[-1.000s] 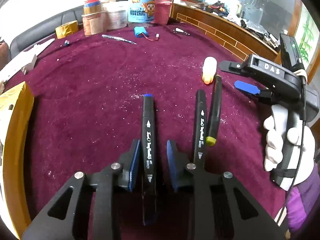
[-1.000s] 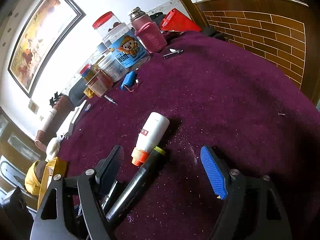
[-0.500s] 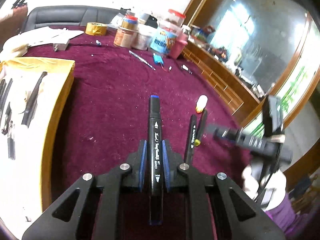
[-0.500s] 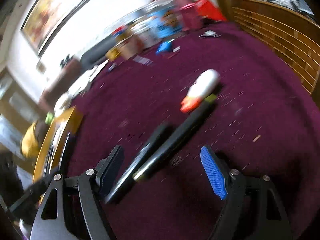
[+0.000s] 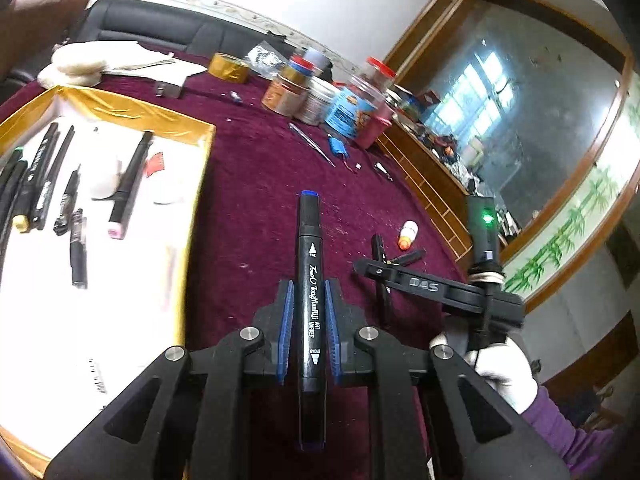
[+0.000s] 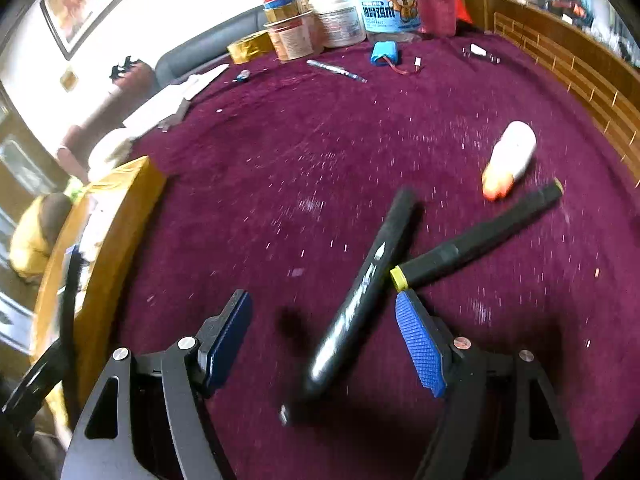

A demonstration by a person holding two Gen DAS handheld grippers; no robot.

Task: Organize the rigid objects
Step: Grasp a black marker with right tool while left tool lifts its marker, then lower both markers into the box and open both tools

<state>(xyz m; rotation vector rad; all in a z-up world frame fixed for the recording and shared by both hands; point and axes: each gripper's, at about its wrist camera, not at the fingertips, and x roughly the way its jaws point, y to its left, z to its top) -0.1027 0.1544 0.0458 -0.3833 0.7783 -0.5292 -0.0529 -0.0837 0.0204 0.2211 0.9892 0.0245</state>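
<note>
My left gripper [image 5: 308, 322] is shut on a black art marker [image 5: 310, 280] with a blue tip and holds it above the maroon cloth. A gold-edged box [image 5: 188, 216] to its left holds several pens and markers on white lining. My right gripper [image 6: 324, 344] is open and hovers over a black marker [image 6: 368, 284] that lies between its jaws on the cloth. A yellow-capped black marker [image 6: 476, 236] lies crossed beside it, and a white bottle with an orange cap [image 6: 510, 160] lies beyond. The right gripper also shows in the left wrist view [image 5: 424, 284].
Jars and tubs [image 6: 340, 20], a roll of gold tape [image 5: 230, 66], a blue battery pack [image 6: 382, 52], a pen [image 6: 336, 70] and small clips stand at the far side. The box corner [image 6: 120, 208] is at the left. A wooden rim [image 6: 580, 76] bounds the right.
My left gripper closed on the blue-tipped marker, lifted it and swung toward the box. My right gripper swung over the two remaining markers, still open.
</note>
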